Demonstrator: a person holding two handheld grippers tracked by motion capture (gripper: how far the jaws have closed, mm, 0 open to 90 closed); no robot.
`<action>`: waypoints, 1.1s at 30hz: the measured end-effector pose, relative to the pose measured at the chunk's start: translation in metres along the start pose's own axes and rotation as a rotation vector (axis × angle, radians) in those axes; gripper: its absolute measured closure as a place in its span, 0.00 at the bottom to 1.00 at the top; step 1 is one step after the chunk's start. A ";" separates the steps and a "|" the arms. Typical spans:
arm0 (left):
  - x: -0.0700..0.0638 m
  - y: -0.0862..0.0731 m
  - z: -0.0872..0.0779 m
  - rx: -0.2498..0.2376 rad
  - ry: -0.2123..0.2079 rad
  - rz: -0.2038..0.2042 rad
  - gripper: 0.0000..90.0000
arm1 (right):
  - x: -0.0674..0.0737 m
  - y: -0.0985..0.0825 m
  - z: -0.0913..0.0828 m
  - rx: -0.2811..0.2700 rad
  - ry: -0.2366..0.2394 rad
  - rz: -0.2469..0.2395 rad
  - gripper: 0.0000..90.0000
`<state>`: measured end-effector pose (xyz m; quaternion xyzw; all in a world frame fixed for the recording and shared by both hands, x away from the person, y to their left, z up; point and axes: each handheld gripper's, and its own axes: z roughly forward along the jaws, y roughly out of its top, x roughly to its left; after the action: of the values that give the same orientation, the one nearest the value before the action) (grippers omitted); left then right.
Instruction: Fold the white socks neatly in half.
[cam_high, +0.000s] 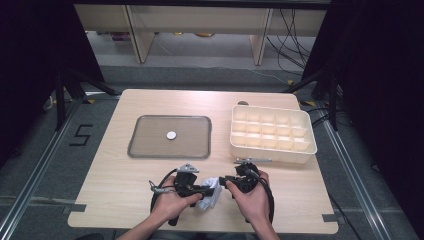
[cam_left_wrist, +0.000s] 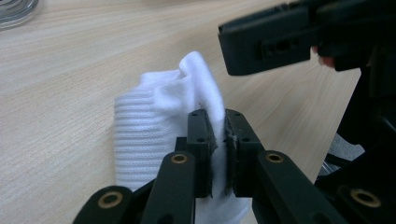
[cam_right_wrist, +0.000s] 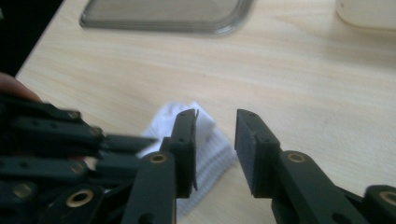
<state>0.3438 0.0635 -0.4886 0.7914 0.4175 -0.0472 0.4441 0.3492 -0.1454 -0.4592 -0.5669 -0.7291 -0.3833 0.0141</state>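
At the lower centre of the frame, a white sock (cam_high: 210, 196) lies between our grippers — the left gripper (cam_left_wrist: 218, 140) pinches its edge, while the right gripper (cam_right_wrist: 215, 149), jaws parted, holds nothing just beside it.

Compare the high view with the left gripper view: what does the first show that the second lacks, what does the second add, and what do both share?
High view alone: the grey tray with a small white disc, the cream divided box, and the person's hands on both grippers.

Left gripper view alone: the left gripper seen close, its jaws clamped on a fold of the white ribbed cloth.

Both: the cloth, the wooden table, and the right gripper beside the cloth.
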 end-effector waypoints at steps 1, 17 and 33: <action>0.000 0.000 0.000 0.005 -0.002 0.003 0.90 | 0.002 0.002 0.000 0.001 0.019 0.007 0.75; -0.003 0.000 -0.003 -0.016 -0.012 0.019 0.84 | 0.003 0.004 0.019 0.055 0.012 -0.022 0.94; -0.015 -0.015 -0.014 0.037 -0.022 0.088 0.92 | 0.002 -0.007 0.026 0.087 -0.045 0.000 0.94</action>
<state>0.3195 0.0684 -0.4840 0.8165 0.3764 -0.0443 0.4356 0.3537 -0.1293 -0.4803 -0.5743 -0.7451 -0.3384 0.0220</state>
